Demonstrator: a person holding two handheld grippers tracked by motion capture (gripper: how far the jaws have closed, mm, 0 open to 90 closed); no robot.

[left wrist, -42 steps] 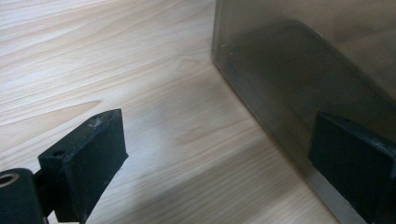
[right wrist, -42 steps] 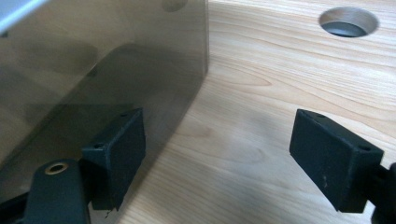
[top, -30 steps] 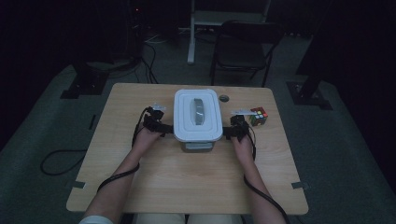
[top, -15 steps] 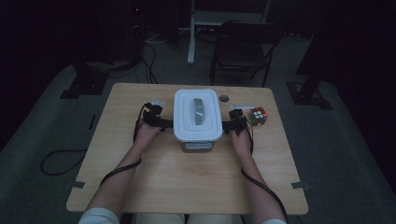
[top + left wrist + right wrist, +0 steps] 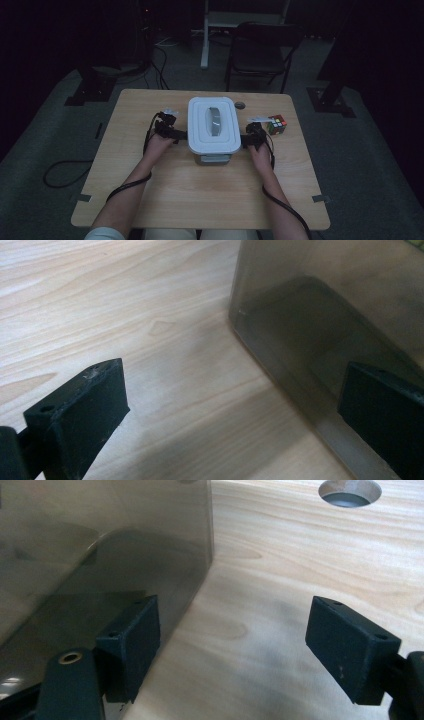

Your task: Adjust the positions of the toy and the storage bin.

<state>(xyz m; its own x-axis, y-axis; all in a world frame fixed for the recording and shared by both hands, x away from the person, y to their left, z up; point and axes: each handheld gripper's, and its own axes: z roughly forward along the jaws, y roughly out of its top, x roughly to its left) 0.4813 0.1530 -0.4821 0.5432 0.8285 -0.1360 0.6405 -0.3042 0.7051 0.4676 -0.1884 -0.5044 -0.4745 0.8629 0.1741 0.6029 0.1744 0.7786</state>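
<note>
High view shows a white-lidded container (image 5: pixel 214 129) at the middle of the wooden table (image 5: pixel 200 200), with a gripper on each side of it. The left gripper (image 5: pixel 176 134) sits just beside the container's left wall, and the right gripper (image 5: pixel 246 140) just beside its right wall.

Left gripper view has the smoky translucent wall of the container (image 5: pixel 320 315) running past the far jaw; the jaws stand wide apart with bare wood between them, pressing on nothing. Right gripper view has the same wall (image 5: pixel 100 545) against the near jaw. Its jaws have just been closing, yet they are parted, with only tabletop in the gap.

Beyond the right gripper, near it on the outer side, lies a colour cube (image 5: pixel 277 124). A round hole in the tabletop (image 5: pixel 350 491) sits ahead of that gripper, apart from the container. A dark chair (image 5: pixel 260 50) stands behind the table.
</note>
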